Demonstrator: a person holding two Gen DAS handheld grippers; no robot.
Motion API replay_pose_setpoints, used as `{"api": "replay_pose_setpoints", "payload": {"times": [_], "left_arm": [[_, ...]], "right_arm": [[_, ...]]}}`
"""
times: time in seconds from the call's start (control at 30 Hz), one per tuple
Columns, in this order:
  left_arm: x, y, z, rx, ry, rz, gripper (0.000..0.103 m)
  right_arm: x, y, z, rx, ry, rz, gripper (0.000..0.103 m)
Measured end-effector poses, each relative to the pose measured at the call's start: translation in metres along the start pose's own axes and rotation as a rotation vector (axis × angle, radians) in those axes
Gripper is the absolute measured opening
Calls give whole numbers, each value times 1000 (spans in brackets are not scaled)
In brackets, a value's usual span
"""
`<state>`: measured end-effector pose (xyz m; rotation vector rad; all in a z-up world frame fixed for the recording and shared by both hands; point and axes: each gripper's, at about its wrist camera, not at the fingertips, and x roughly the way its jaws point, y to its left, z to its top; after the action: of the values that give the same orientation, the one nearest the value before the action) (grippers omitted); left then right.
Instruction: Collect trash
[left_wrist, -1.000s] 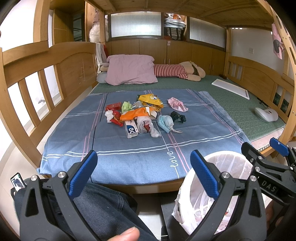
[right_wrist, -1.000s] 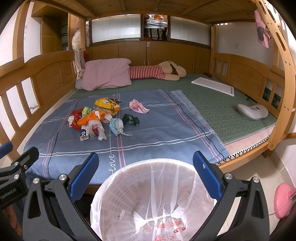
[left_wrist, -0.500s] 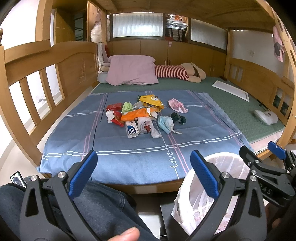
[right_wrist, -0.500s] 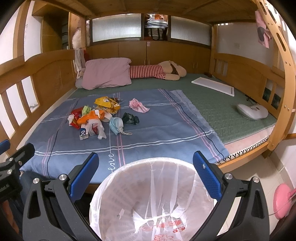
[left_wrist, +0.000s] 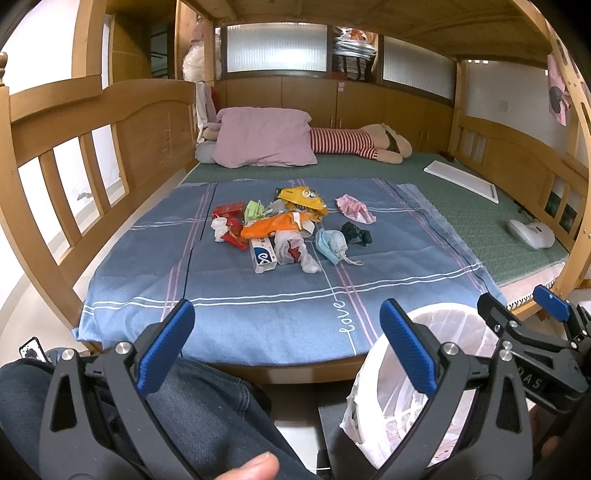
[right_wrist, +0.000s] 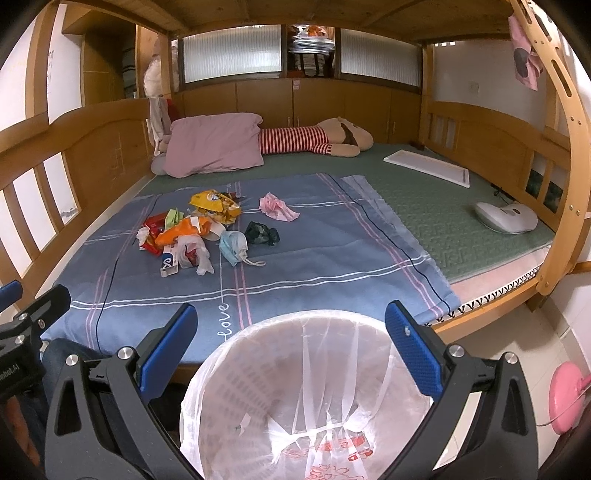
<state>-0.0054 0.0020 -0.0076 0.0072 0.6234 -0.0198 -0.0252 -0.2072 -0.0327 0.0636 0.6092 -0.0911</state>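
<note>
Right wrist view: my right gripper (right_wrist: 291, 343) stands with its blue-padded fingers wide apart and nothing between them, directly above the white lined trash bin (right_wrist: 306, 398), which sits on the floor just before the foot of the bed. In the left wrist view my left gripper (left_wrist: 288, 347) is likewise spread and empty, held over my jeans-clad knee (left_wrist: 207, 417), to the left of the bin (left_wrist: 436, 332). Beyond the bin lies the blue striped sheet (right_wrist: 332, 258), hanging over the bed's near edge. The trash pile (right_wrist: 192, 232) rests on that sheet, well beyond the bin and to its left: a white carton (right_wrist: 169, 264) nearest, a crumpled white bag (right_wrist: 195, 254), an orange wrapper (right_wrist: 181, 228), red packets (right_wrist: 153, 223) and a yellow snack bag (right_wrist: 214, 201). Just right of the pile lie a blue face mask (right_wrist: 233, 245) and a dark crumpled scrap (right_wrist: 261, 233); a pink crumpled paper (right_wrist: 277, 207) lies farther back. Furthest from the bin, a pink pillow (right_wrist: 214, 146) and a striped plush toy (right_wrist: 317, 138) sit against the headboard.
</note>
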Motion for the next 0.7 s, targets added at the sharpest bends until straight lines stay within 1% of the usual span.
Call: {"api": "replay_pose_setpoints", "payload": {"times": [0.3, 0.5, 0.6, 0.7], "left_arm": [[0, -3, 4, 0, -8, -2, 100], [3, -4, 2, 10, -5, 4, 100], [10, -3, 2, 12, 8, 9, 100], [27, -2, 1, 29, 48, 2, 100]], "right_arm": [[-3, -1, 3, -3, 0, -5, 100], [-1, -11, 4, 19, 7, -8, 100], [-4, -15, 6, 29, -8, -6, 100], [-7, -18, 12, 28, -38, -23, 100]]}}
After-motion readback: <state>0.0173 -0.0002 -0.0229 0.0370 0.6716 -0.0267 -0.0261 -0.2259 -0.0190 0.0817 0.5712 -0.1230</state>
